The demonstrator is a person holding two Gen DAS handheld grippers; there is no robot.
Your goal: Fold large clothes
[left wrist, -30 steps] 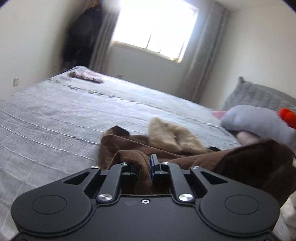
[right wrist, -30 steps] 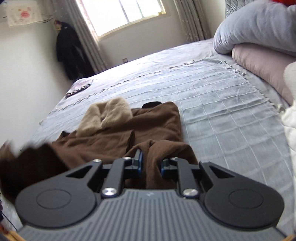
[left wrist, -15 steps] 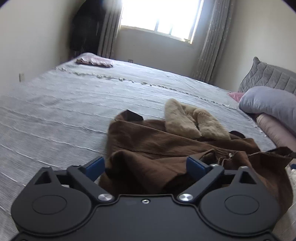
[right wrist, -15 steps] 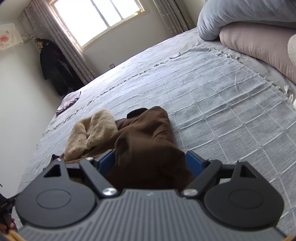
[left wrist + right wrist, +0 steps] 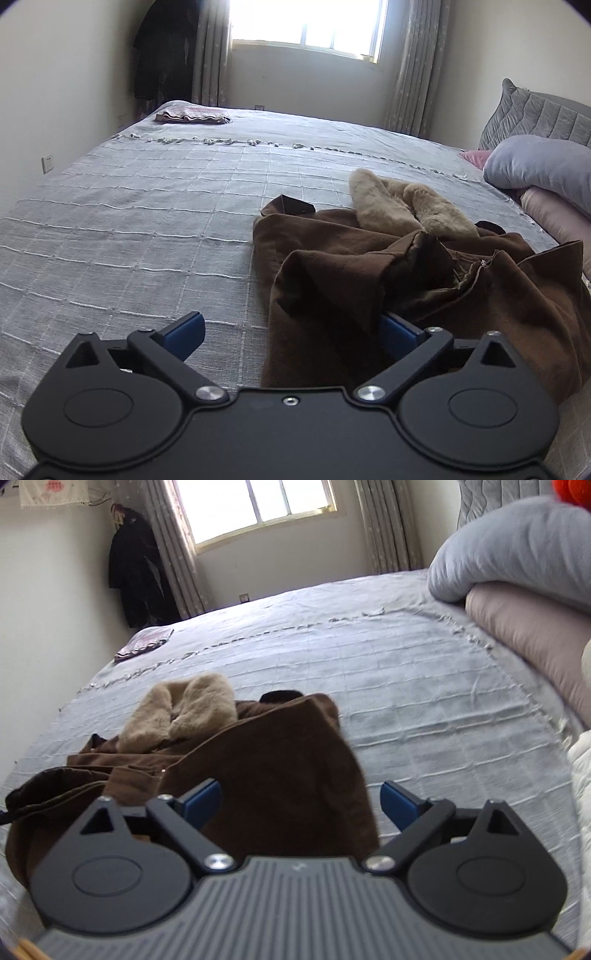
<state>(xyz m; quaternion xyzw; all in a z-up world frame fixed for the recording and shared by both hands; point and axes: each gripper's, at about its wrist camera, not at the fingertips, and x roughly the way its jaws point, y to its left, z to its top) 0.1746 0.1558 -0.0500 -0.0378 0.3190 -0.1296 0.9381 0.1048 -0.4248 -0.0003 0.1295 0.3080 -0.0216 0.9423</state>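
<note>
A brown coat (image 5: 424,291) with a beige fur collar (image 5: 402,208) lies crumpled on the grey bedspread (image 5: 147,236). My left gripper (image 5: 291,328) is open at the coat's near left edge; a fold of cloth lies over its right finger. In the right wrist view the coat (image 5: 280,771) lies bunched with the fur collar (image 5: 184,709) at its far end. My right gripper (image 5: 301,801) is open, its jaws wide on either side of the near part of the coat, holding nothing.
Grey and pink pillows (image 5: 543,173) are piled at the bed's right side, also in the right wrist view (image 5: 517,565). A folded pinkish cloth (image 5: 194,116) lies at the far left corner. A dark garment (image 5: 136,572) hangs by the window curtains.
Both grippers were shut on the brown coat a second ago. They opened, let it drop onto the bed, and drew back slightly.
</note>
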